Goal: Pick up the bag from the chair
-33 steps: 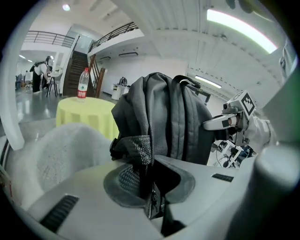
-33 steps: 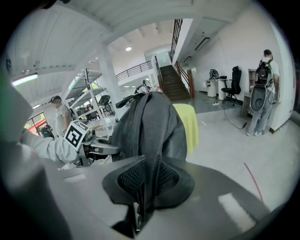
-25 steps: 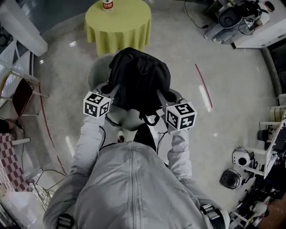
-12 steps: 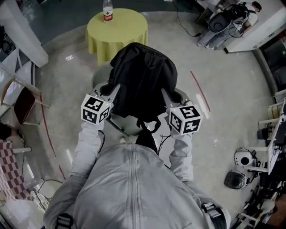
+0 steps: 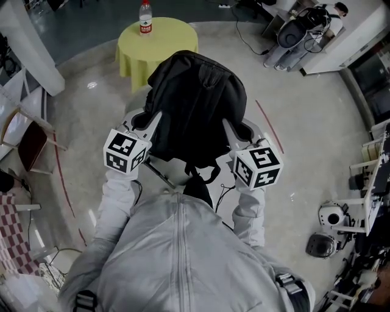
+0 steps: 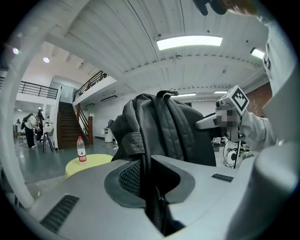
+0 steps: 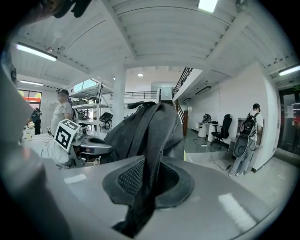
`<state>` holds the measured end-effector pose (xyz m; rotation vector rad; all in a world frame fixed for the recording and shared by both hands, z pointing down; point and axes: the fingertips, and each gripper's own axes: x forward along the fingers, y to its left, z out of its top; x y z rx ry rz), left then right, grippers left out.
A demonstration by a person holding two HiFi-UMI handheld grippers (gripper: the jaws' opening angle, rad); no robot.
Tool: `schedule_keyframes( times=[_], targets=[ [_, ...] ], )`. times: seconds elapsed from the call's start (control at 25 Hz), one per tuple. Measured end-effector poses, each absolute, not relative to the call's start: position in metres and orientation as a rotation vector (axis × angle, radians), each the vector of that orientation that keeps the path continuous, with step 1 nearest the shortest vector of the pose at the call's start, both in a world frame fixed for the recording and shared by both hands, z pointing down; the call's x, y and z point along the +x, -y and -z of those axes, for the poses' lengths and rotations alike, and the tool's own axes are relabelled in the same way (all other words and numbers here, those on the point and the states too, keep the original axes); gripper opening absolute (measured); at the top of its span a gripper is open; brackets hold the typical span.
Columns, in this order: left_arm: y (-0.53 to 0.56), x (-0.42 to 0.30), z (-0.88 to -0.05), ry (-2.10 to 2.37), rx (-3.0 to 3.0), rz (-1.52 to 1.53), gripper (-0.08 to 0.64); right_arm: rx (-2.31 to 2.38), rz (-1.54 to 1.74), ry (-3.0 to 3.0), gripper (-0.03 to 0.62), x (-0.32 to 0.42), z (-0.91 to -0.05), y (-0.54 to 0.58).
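- bag (image 5: 195,103): black backpack, held up in front of my chest between my two claws. It is upright, with its top towards the yellow tabletop.
- left claw (image 5: 152,122): jaws nearly together, clamped on a black strip of the bag's left side. In the left gripper view the strip (image 6: 149,185) runs down through the slot between the pads, and the bag's body rises just beyond.
- right claw (image 5: 230,129): jaws nearly together, clamped on a black strap at the bag's right side. In the right gripper view the strap (image 7: 146,183) fills the gap between the pads.
- claw pose: both point away from me, roughly level, marker cubes towards my sleeves.
- chair (image 5: 136,105): mostly hidden under the bag, a pale piece shows at the bag's left edge. I cannot tell whether the bag's bottom touches it.
- tabletop (image 5: 157,42): small, round, under a yellow cloth, just beyond the bag.
- bottle (image 5: 145,17): upright on the far edge of the tabletop, red label.
- floor (image 5: 304,122): pale and glossy, with a red line to the right of the bag.
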<state>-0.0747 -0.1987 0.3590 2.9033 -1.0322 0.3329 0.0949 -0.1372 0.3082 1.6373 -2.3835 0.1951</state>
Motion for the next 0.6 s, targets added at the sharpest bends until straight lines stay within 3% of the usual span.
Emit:
schedule_keyframes(
  times=[0.6],
  targets=[
    [0.190, -0.080, -0.355, 1.017, 2.902, -0.333, 0.040, 1.611, -0.215, 2.389, 0.043, 0.089, -0.309, 0.128]
  ],
)
